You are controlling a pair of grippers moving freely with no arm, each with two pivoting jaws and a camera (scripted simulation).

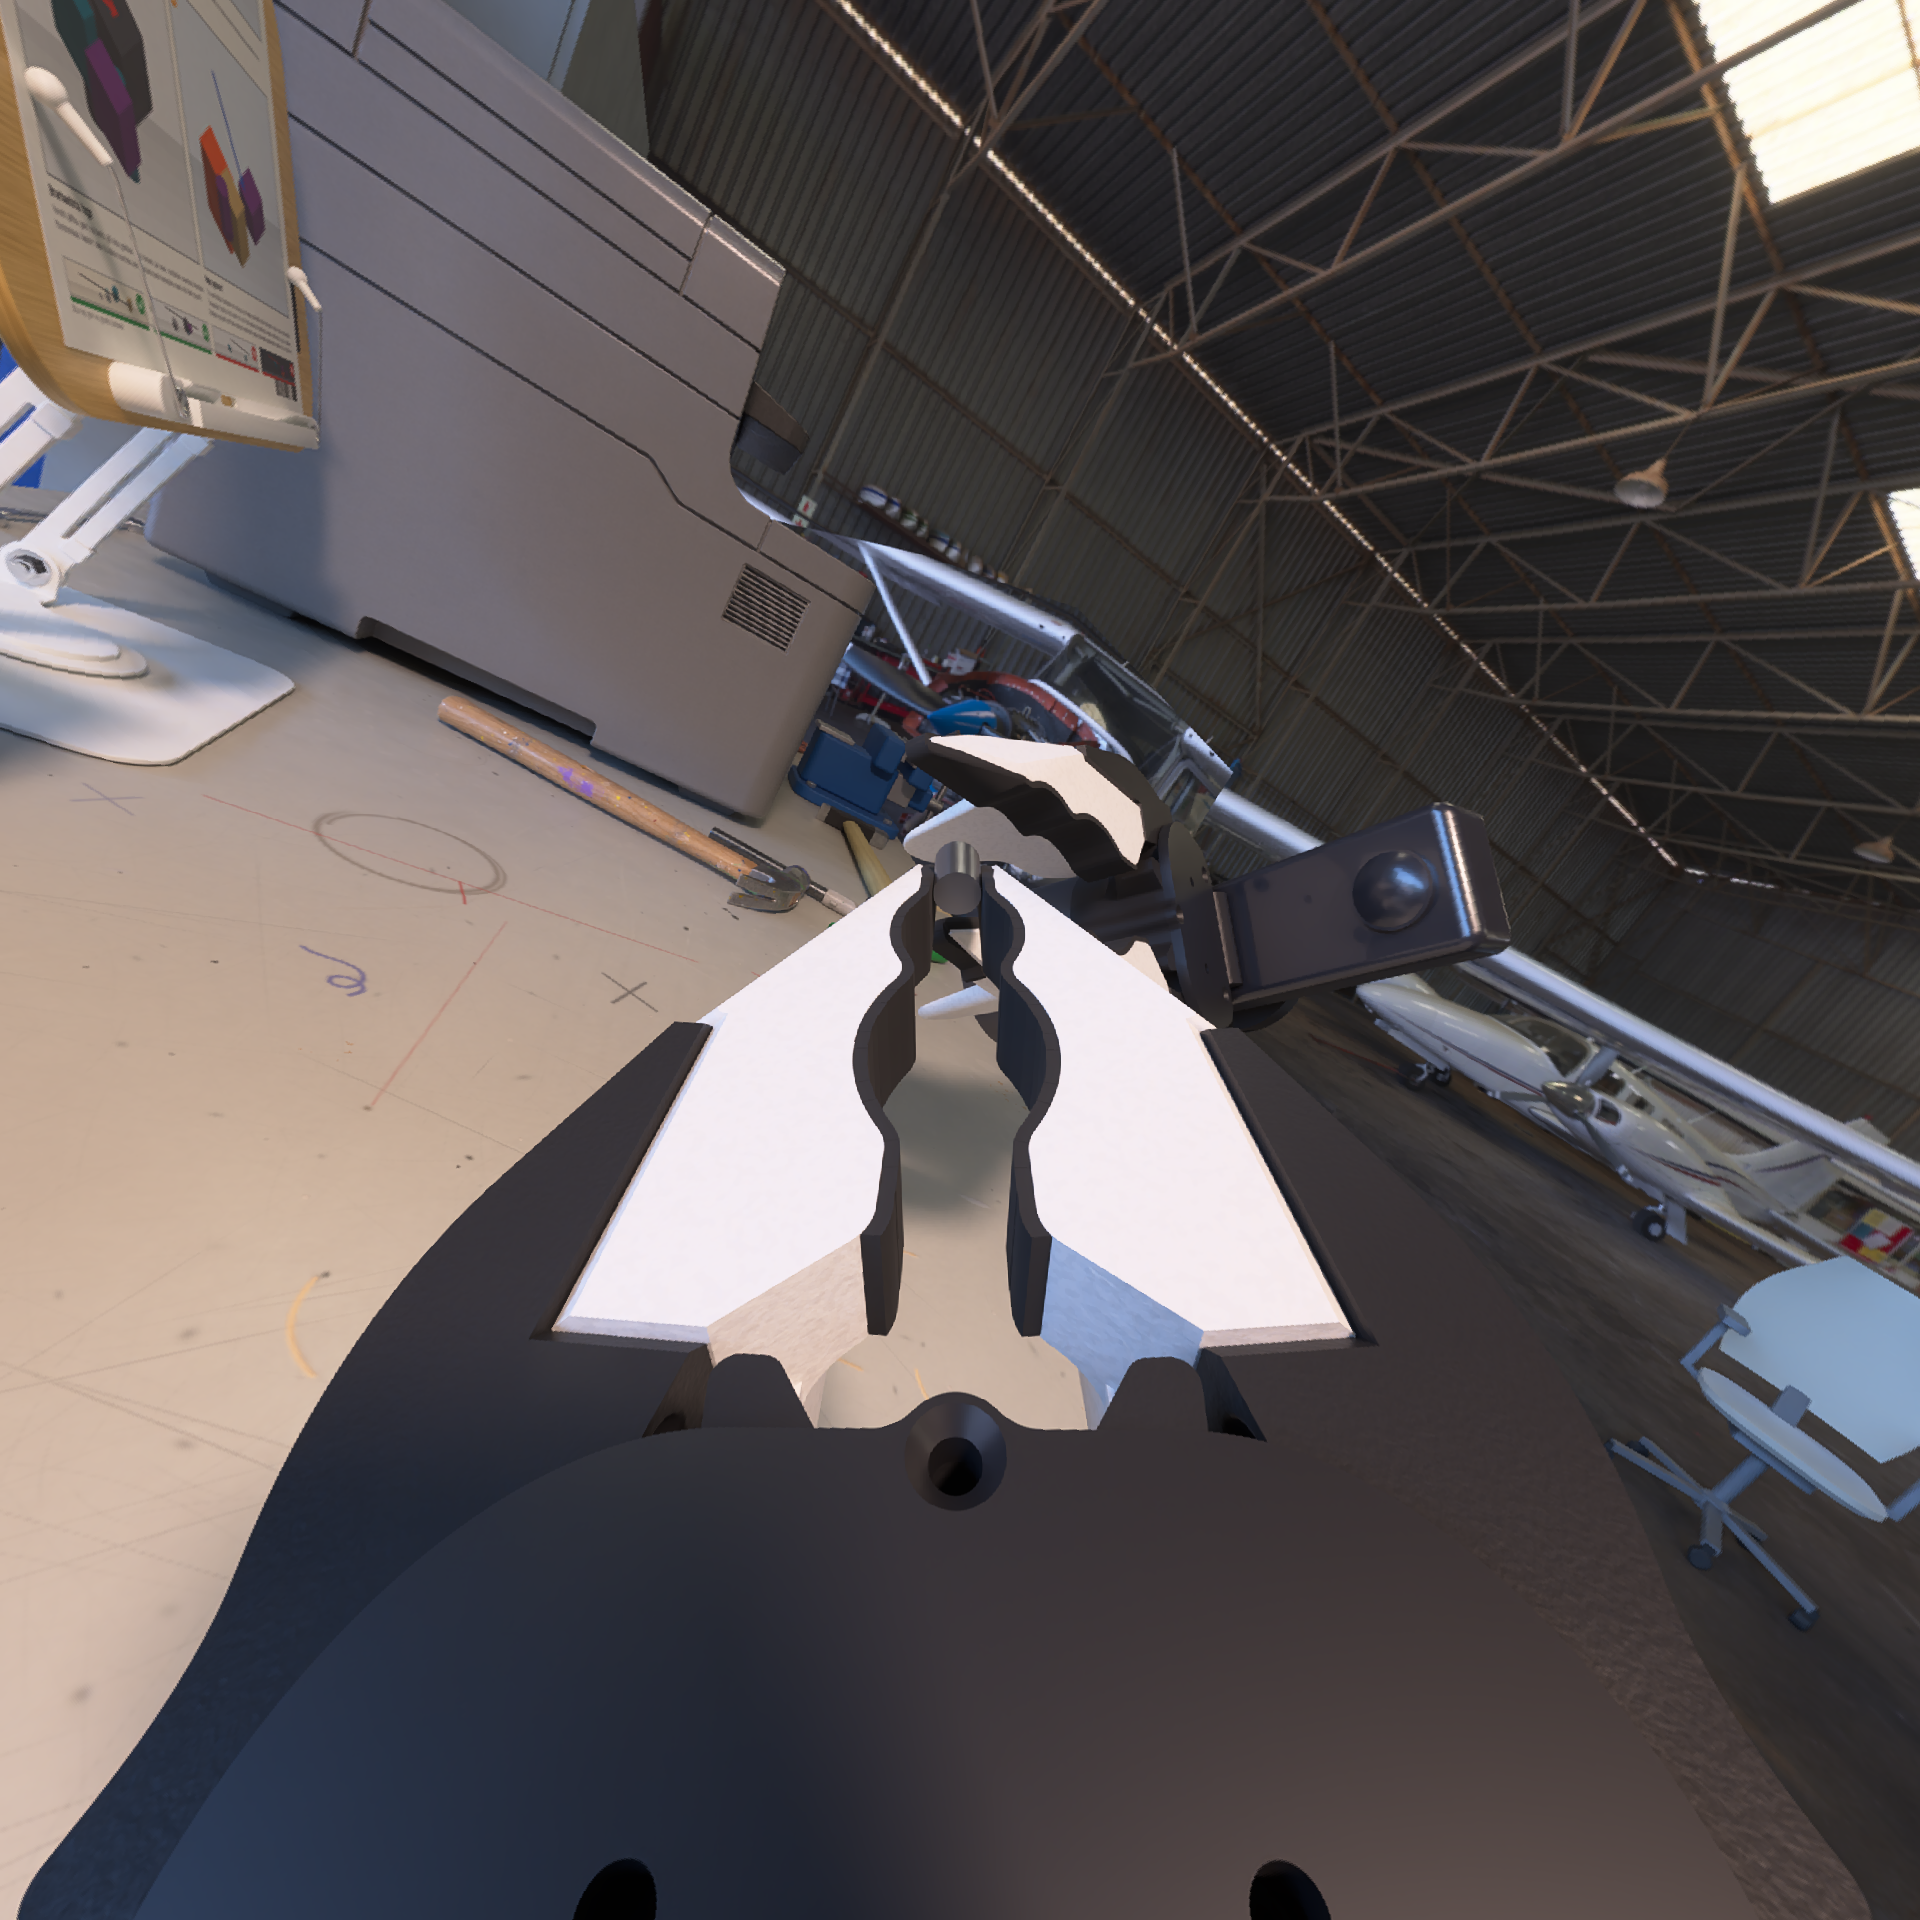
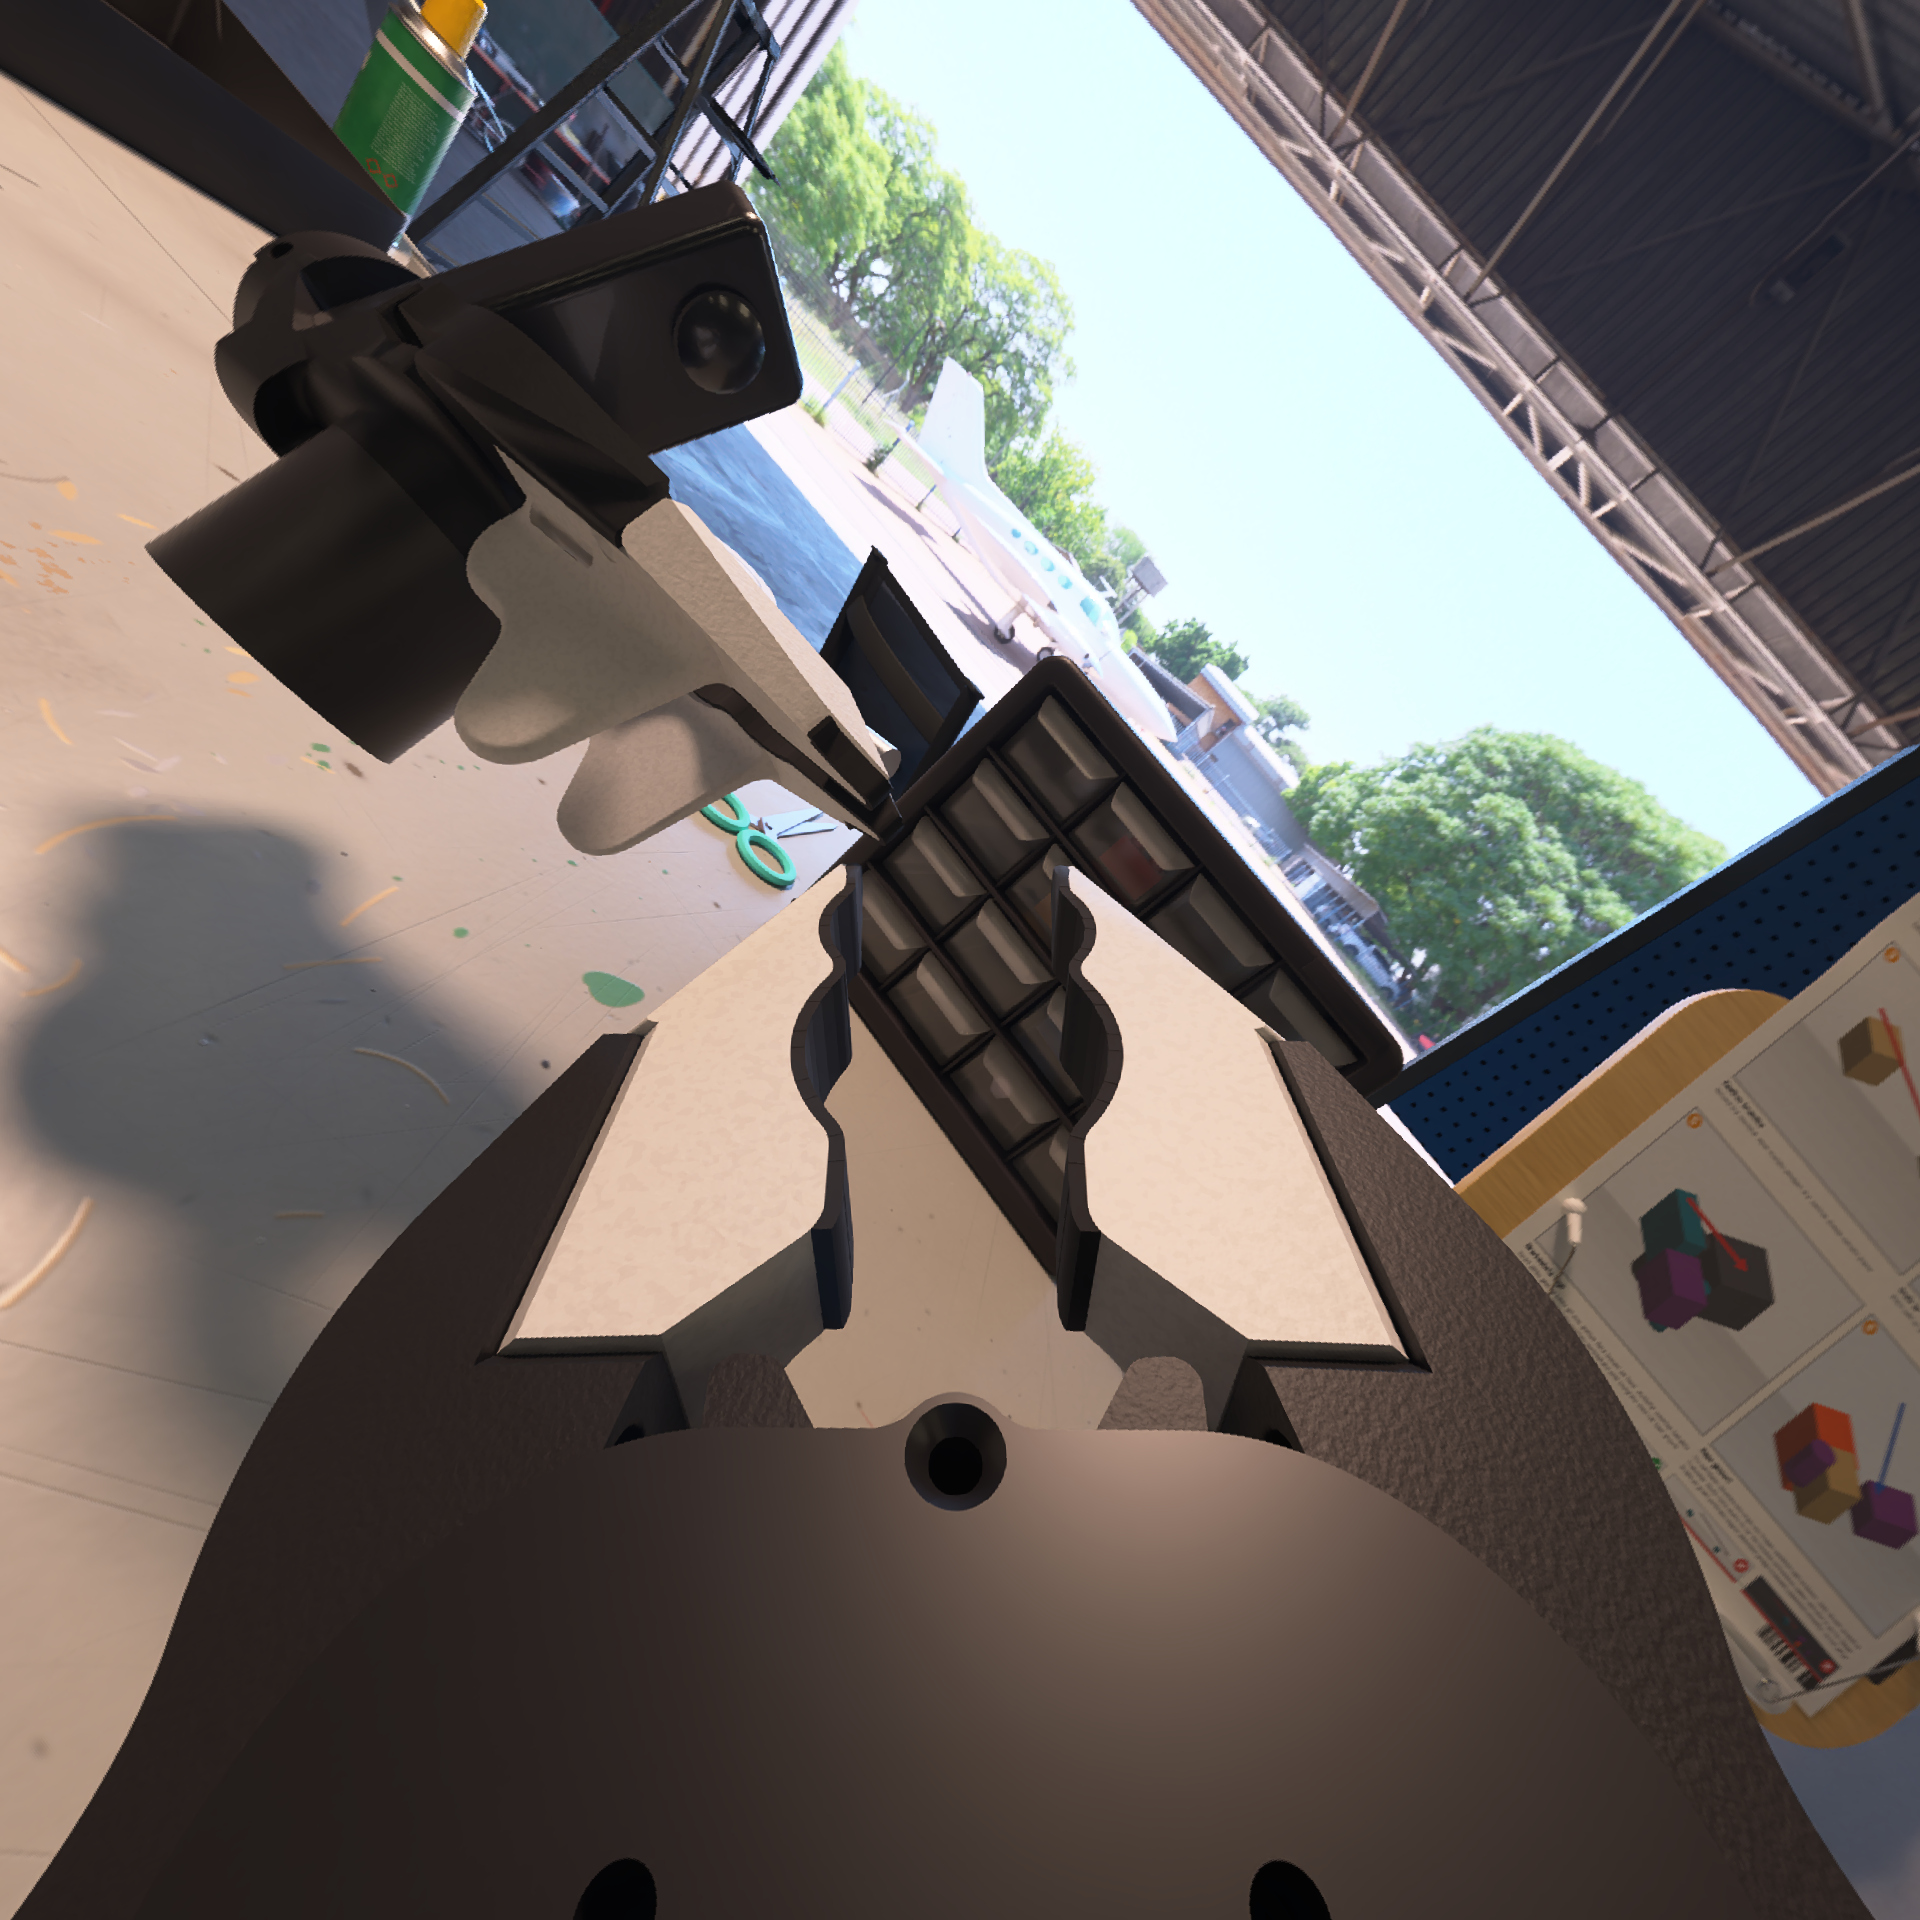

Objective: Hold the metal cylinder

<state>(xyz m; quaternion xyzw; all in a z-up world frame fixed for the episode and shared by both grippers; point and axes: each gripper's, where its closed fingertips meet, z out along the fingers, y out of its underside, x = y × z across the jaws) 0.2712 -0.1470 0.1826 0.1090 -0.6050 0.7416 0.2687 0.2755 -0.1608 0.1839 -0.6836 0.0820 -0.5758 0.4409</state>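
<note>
The metal cylinder (image 1: 958, 871) is small, grey and short. In the left wrist view it sits pinched between the tips of my left gripper (image 1: 956, 888), which is shut on it and holds it above the table. My right gripper (image 1: 966, 821) faces it from the far side, its fingers spread around the left tips. In the right wrist view my right gripper (image 2: 956, 894) is open and empty. The left gripper (image 2: 881, 802) reaches in from the upper left, its tips just beyond the right tips. The cylinder is hidden there.
A grey printer (image 1: 499, 436), a wooden-handled hammer (image 1: 623, 795) and an instruction board on a white stand (image 1: 156, 208) lie to the left. A black drawer organiser (image 2: 1049, 914), green scissors (image 2: 764, 852), a green spray can (image 2: 405, 99) and a blue pegboard (image 2: 1662, 987) lie beyond.
</note>
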